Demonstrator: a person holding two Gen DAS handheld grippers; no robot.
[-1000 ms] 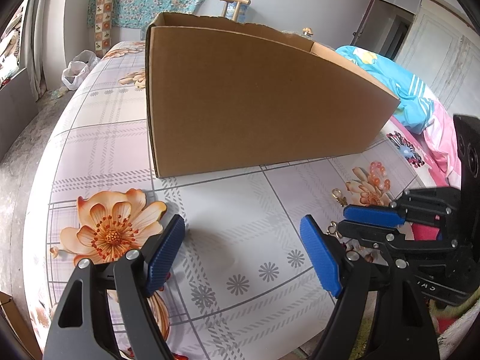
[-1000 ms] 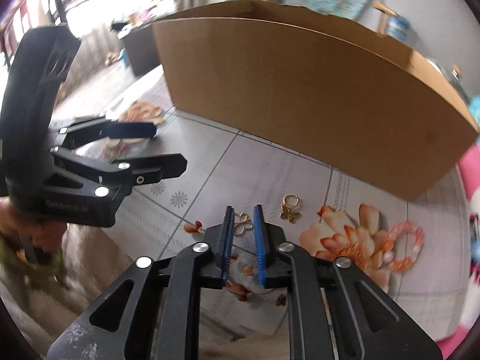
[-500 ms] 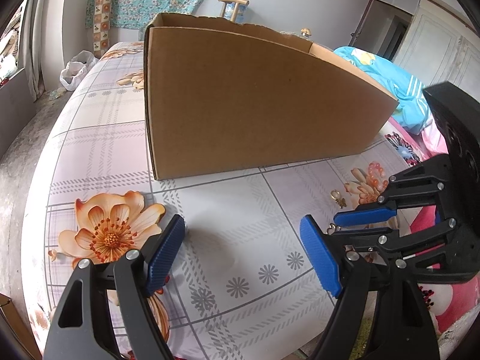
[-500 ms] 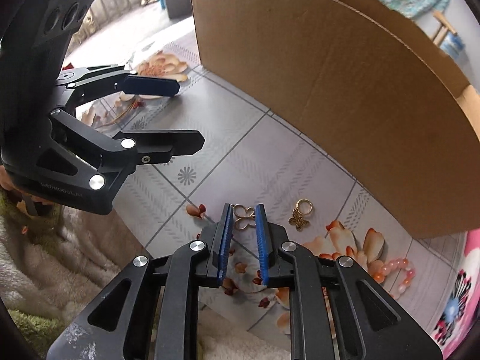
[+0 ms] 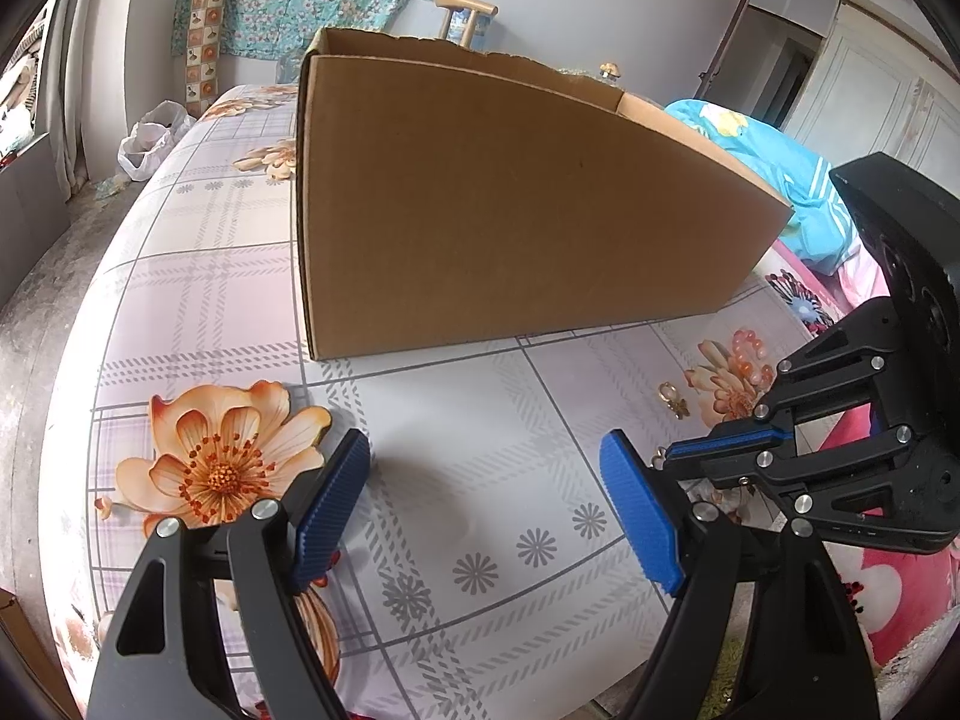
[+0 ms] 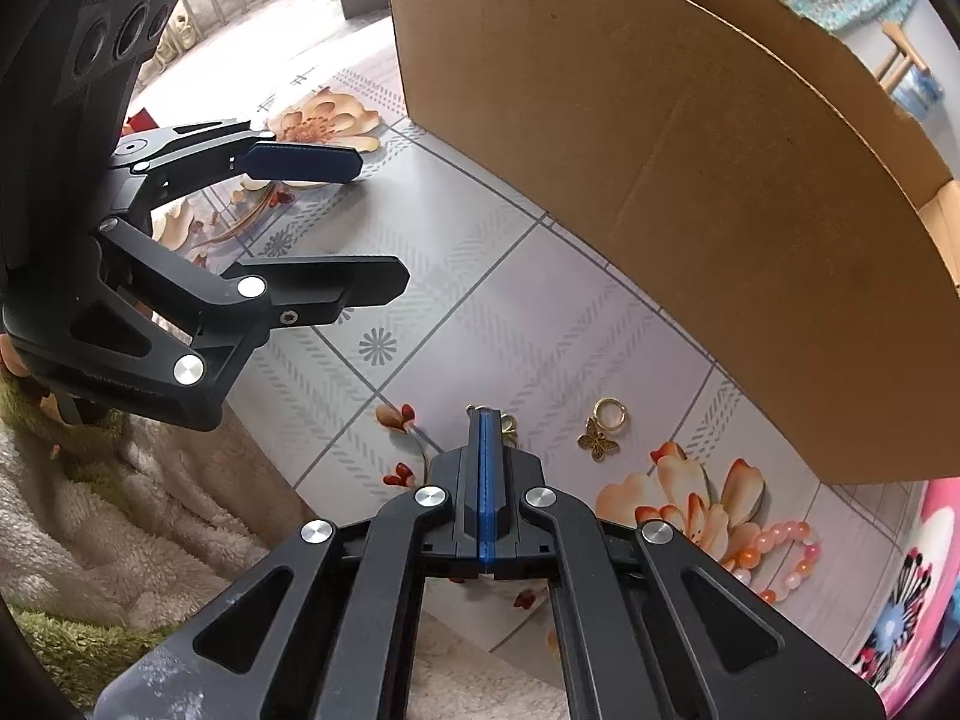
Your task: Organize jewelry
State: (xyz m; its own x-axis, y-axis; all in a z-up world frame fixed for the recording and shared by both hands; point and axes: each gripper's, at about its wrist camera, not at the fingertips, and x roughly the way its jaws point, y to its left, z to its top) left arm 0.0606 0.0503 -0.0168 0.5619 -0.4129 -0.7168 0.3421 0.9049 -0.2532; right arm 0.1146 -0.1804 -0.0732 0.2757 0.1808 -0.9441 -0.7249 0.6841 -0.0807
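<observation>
My right gripper (image 6: 485, 415) points steeply down at the flowered tablecloth (image 6: 480, 312), shut on a small gold charm (image 6: 509, 423) whose loops peek out on both sides of the blue pads. Just to its right lies a gold butterfly charm with a ring (image 6: 601, 437), and farther right a pink bead bracelet (image 6: 786, 552). My left gripper (image 5: 486, 480) hovers open over bare cloth with nothing between its fingers. The left wrist view also shows the right gripper (image 5: 665, 457), the butterfly charm (image 5: 672, 399) and the bracelet (image 5: 750, 354). Behind everything stands a brown cardboard box (image 5: 510, 210).
The open-topped box (image 6: 690, 180) spans the back of the table. A fluffy towel (image 6: 120, 510) lies at the near table edge. A blue garment (image 5: 768, 162) sits behind the box on the right. A plastic bag (image 5: 147, 141) lies on the floor at the far left.
The right jaws have closed from a narrow gap onto the gold charm, and that gripper has tipped down more steeply. The left gripper has stayed put and open.
</observation>
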